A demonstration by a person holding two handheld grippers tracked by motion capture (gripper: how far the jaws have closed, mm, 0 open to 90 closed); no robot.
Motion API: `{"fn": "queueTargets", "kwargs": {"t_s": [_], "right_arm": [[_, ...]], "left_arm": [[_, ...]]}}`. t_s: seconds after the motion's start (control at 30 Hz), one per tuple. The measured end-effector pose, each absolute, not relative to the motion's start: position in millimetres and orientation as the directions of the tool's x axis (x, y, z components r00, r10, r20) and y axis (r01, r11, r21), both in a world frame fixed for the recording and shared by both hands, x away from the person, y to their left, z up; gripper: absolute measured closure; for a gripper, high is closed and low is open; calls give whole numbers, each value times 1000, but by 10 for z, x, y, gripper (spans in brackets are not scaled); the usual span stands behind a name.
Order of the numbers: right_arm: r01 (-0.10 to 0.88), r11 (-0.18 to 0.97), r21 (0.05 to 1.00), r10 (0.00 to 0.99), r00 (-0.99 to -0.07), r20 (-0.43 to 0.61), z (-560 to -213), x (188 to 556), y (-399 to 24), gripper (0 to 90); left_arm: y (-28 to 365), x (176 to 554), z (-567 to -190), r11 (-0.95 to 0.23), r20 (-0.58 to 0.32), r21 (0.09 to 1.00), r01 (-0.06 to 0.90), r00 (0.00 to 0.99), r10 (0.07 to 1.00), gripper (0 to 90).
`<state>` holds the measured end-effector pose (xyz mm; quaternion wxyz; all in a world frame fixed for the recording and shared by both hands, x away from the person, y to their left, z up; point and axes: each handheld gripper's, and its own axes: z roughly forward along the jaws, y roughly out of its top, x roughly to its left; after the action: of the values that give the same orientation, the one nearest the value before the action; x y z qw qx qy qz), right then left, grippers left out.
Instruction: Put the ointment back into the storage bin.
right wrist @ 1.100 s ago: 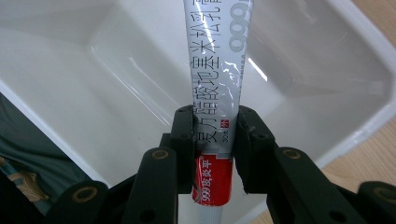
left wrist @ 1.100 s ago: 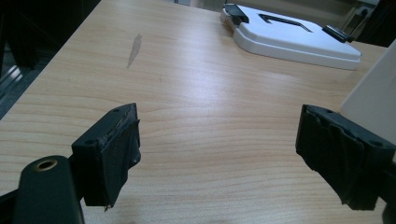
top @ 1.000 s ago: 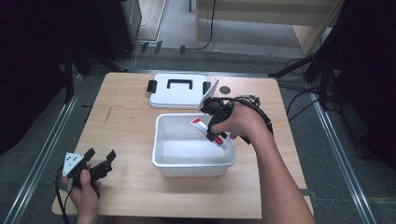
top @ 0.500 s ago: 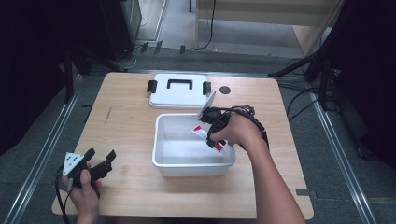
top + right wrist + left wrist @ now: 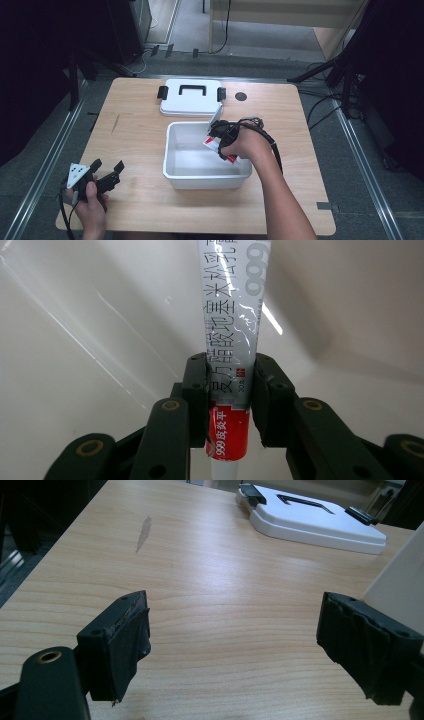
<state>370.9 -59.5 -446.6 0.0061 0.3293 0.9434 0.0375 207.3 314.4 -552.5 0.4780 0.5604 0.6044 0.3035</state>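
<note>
- Evidently the step in hand was setting the ointment box [image 5: 231,365] down inside the white bin [image 5: 180,176]; the right gripper [image 5: 218,136] was clamped on the carton's red end, just inside the bin's right wall.
- The carton pointed away from the jaws toward the bin's floor, so, as a judgement, lowering it until it lay flat before letting go would have avoided a bounce.
- Keeping the hand clear of the bin's rim mattered.
- The left gripper [image 5: 240,640] sat well left of the bin, jaws wide and holding nothing.
- The lid [image 5: 190,98] lay behind the bin, out of the way.
</note>
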Motion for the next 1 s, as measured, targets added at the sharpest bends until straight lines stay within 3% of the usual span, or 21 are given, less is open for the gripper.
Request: {"fn": "queueTargets", "kwargs": {"t_s": [1.0], "right_arm": [[589,808,28,589,-808,-2,-4754,3702,-518,716]], "left_arm": [[3149,2077,-5525,187,-238,901,392,85,967,146]]}}
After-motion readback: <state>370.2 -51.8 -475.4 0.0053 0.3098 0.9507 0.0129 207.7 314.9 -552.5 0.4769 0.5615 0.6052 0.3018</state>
